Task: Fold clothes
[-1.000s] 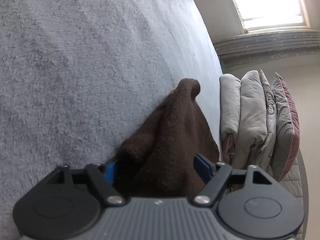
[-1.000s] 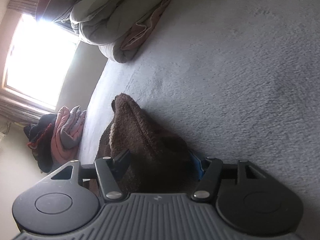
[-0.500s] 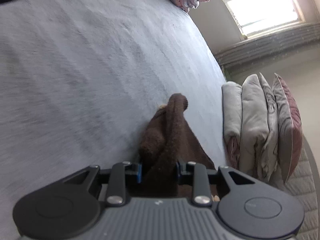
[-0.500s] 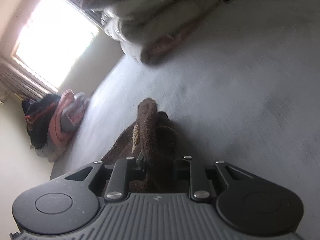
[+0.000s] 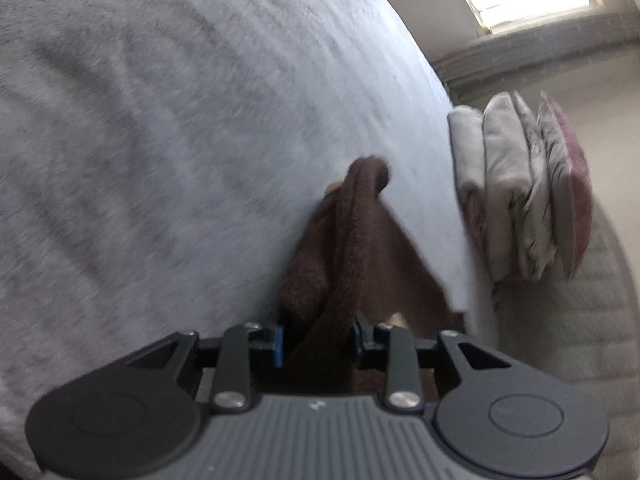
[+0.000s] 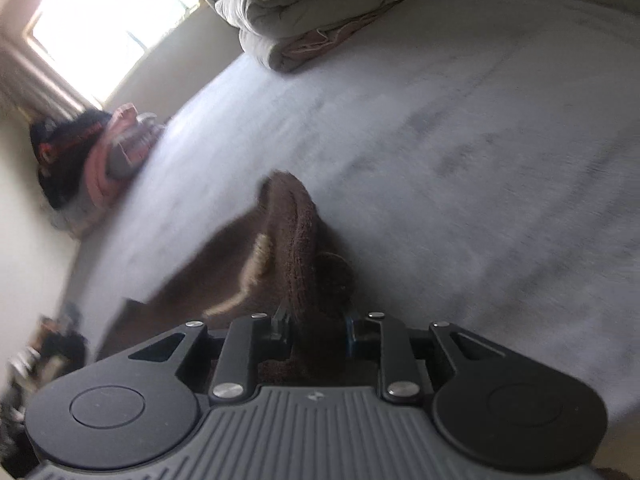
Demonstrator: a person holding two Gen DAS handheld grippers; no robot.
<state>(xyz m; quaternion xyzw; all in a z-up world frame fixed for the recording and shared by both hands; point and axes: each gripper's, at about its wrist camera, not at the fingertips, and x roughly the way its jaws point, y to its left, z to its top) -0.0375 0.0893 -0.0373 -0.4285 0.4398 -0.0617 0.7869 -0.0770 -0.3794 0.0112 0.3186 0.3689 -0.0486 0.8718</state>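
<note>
brown garment (image 5: 352,248) bunched, between hand-held gripper (image 5: 318,342) pads

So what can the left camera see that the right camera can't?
Only the left wrist view shows the quilted edge beside the bed, past the stacked bedding.

Only the right wrist view shows the dark clutter low down beside the bed, and the whole heap of pink and black clothes; the left view catches just a scrap of it.

Both show the grey bed cover, the bright window, the folded bedding, and the brown garment, pinched by each tool: left, right.
</note>
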